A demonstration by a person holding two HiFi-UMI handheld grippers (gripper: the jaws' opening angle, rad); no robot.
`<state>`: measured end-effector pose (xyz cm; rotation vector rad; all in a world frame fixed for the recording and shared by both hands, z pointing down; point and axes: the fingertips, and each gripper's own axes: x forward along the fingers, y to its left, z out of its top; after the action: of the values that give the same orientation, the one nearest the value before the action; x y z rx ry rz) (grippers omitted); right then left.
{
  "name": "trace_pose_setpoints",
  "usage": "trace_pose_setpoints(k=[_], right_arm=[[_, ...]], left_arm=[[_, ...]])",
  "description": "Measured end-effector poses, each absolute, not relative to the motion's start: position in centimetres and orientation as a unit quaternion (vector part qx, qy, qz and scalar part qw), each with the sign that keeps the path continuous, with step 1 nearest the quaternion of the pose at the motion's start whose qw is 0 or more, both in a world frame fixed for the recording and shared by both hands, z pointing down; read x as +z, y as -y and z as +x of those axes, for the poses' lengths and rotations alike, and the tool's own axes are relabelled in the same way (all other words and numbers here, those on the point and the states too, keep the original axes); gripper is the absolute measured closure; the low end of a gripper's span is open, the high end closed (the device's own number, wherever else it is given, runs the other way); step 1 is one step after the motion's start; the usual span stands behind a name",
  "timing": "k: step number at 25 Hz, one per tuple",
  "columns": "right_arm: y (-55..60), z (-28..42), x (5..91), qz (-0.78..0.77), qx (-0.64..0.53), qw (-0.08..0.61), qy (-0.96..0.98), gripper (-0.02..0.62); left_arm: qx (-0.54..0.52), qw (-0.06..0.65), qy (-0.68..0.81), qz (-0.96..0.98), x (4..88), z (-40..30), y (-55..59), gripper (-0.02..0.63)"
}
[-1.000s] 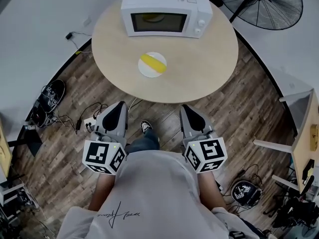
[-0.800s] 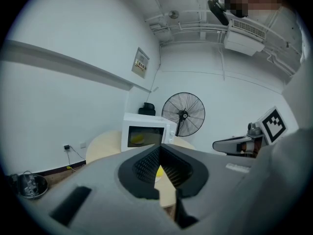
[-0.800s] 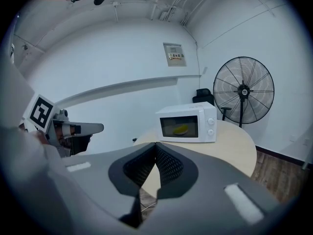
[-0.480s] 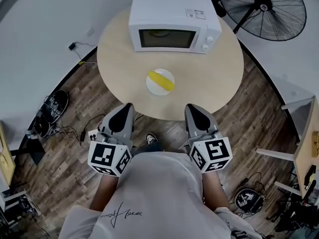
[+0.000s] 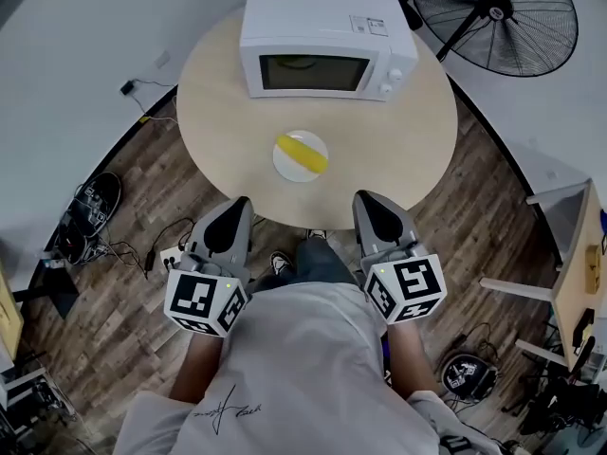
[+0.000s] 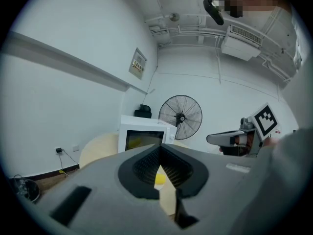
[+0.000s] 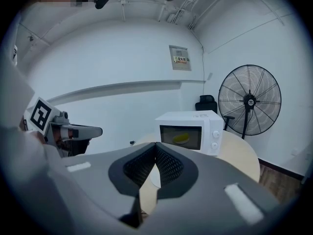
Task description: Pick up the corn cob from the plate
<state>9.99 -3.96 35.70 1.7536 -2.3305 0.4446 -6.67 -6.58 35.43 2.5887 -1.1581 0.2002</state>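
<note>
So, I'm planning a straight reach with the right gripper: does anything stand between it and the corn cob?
Nothing visible does. The corn cob lies on the plate near the table's near edge, only bare tabletop between it and the right gripper; the microwave stands beyond it.

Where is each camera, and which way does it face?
Head view: on the head, facing down at table and corn; left claw, right claw, shirt show.
Left gripper view: on left claw, facing microwave; its jaws, right claw show.
Right gripper view: on right claw, facing microwave; its jaws, left claw show.
Shared: all show microwave.
</note>
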Motion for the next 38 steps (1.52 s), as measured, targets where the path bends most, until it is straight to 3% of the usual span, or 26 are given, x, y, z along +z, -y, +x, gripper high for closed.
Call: trace_pose_setpoints(k=[38], right_arm=[[14.1,8.1,38.0,0.523,0.148,0.136,0.828,0.549]], left_arm=[[0.064,0.166,0.422,0.889,35.6,-6.8,11.8,0.614]])
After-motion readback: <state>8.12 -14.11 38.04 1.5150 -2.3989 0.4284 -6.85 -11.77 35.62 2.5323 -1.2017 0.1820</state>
